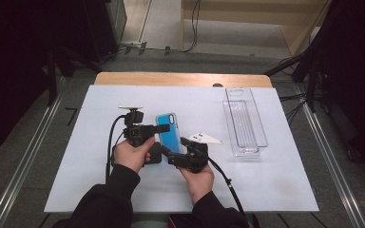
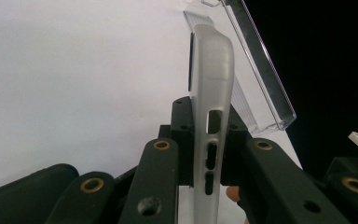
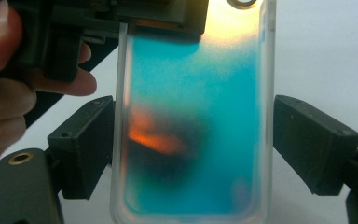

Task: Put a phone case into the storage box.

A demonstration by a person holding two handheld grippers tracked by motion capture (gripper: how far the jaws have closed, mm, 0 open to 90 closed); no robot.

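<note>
Forearms in dark sleeves enter at the near edge of the white bench [image 1: 266, 190], each hand carrying a gripper, both meeting at one item near the bench's middle. Item one, at left: left gripper [image 1: 164, 128], its jaws pinching the phone case [image 1: 169, 133] across its thin side wall, at the end with the button cut-outs; the left gripper view shows the pads pressed on both faces of the frosted edge [image 2: 212, 93]. Item two, centre: the phone case itself, clear-rimmed with a blue-to-amber back, held up off the bench between the two grippers. Item three: right gripper [image 1: 173, 147], its jaws either side of the case's width; in the right gripper view the left pad looks to be touching the rim [image 3: 121, 140], the right pad standing just apart, so the grip seems loose or spread. Item four, far right: clear plastic tray [image 1: 261, 137], long, nothing in it, well apart from the case. Status, as judged: pick-up done, hand-over between grippers in progress; placing the case, likely in the tray, remains.
</note>
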